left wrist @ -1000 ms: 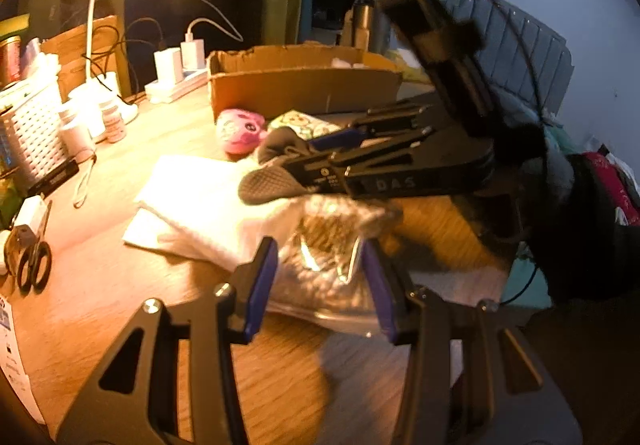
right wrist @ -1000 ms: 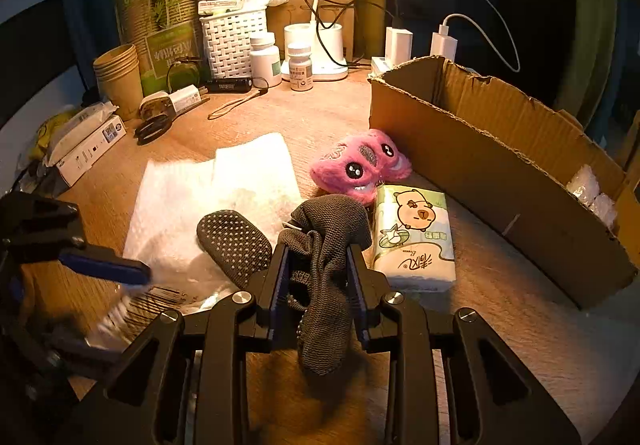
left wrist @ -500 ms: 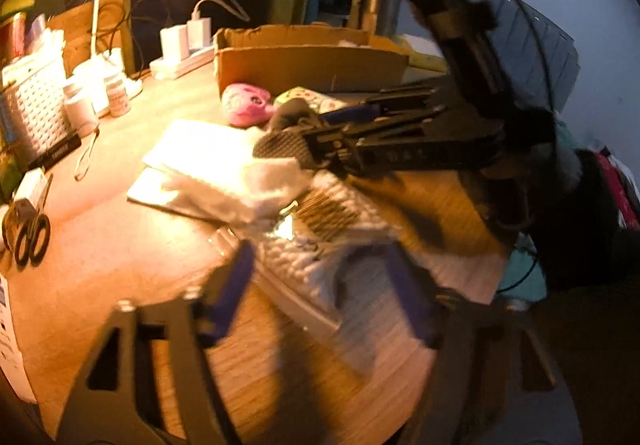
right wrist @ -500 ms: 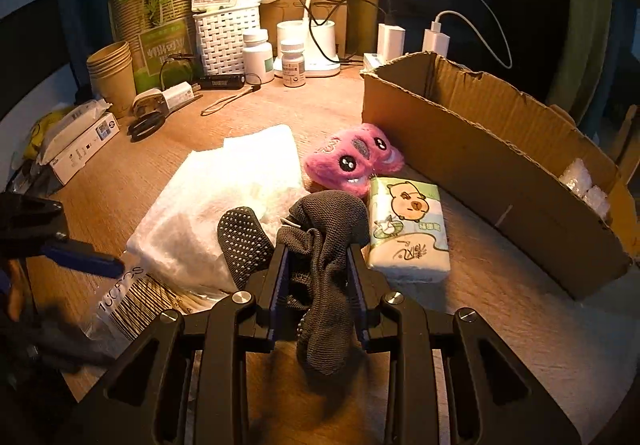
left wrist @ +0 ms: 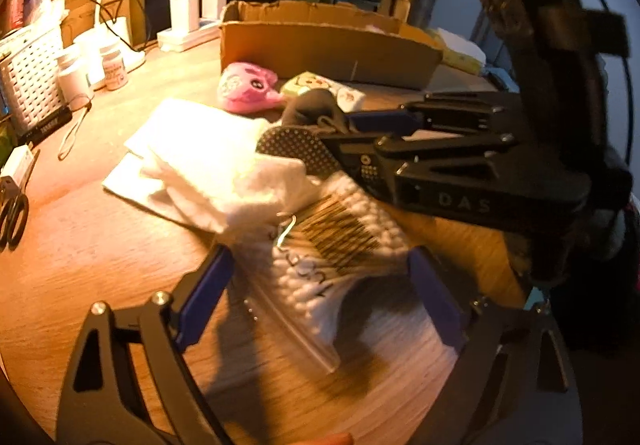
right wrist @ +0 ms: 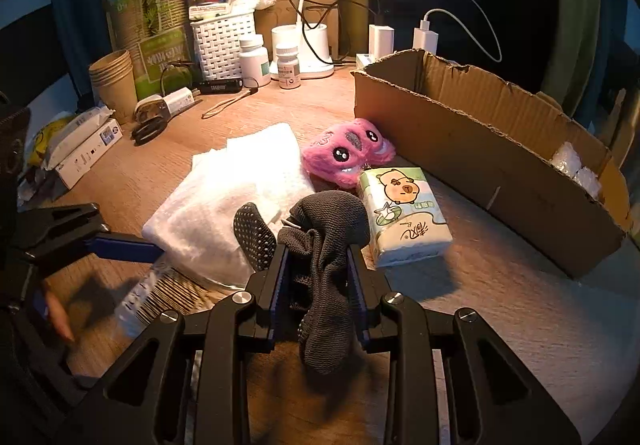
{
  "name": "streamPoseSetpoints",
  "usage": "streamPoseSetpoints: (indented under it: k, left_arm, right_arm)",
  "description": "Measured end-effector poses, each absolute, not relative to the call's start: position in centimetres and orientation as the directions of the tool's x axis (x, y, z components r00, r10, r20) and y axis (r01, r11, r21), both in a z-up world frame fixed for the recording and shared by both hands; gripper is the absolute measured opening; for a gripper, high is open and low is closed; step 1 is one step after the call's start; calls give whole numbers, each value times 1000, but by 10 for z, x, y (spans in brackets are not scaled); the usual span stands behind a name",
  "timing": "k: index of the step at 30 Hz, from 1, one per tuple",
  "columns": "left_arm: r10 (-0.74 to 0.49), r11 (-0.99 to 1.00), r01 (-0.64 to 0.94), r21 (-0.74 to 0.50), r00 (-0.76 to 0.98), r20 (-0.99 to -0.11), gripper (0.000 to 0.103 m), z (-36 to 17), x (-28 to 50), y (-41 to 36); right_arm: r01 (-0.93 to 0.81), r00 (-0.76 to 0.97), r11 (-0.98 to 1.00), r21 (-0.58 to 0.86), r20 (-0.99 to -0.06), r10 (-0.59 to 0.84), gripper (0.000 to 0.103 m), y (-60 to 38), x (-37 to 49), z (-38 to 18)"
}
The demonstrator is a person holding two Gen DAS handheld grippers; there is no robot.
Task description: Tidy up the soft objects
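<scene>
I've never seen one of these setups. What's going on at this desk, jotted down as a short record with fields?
Setting: wooden desk under lamp light
Left hand-held gripper: open, jaws have just been opening; clear bag of cotton swabs lies between them, not pinched
Right hand-held gripper: shut on a dark grey sock
Waiting on desk: pink plush toy, tissue pack, white cloth
Container: cardboard box, open-topped, behind the plush toy

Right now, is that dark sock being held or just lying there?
Held: the right gripper is shut on the dark sock, its toe hanging below.
</scene>
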State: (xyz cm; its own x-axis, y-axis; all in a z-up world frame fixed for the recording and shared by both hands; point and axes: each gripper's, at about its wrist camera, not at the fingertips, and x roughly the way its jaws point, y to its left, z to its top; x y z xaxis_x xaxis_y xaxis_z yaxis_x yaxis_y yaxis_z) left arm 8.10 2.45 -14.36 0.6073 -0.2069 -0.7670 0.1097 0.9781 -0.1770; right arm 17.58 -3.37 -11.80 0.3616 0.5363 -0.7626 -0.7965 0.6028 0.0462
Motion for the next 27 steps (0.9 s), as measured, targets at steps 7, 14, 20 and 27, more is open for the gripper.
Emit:
streamPoseSetpoints:
  k: [7, 14, 20, 27]
  left_arm:
    - [-227, 974, 159, -164, 609, -760, 73, -143, 78, 13]
    - [-276, 960, 209, -185, 607, -745, 54, -138, 65, 6]
    - [-315, 946, 262, -191, 613, -725, 40, -128, 57, -6]
    - [-335, 935, 308, -174, 614, -714, 40, -122, 65, -18]
  right_arm:
    - [-792, 362, 608, 65, -751, 552, 30, -40, 175, -115]
    - [-773, 388, 630, 72, -732, 560, 30, -51, 175, -111]
    - [-756, 418, 651, 62, -720, 554, 30, -64, 174, -106]
    - [-710, 479, 702, 59, -689, 543, 30, -95, 177, -94]
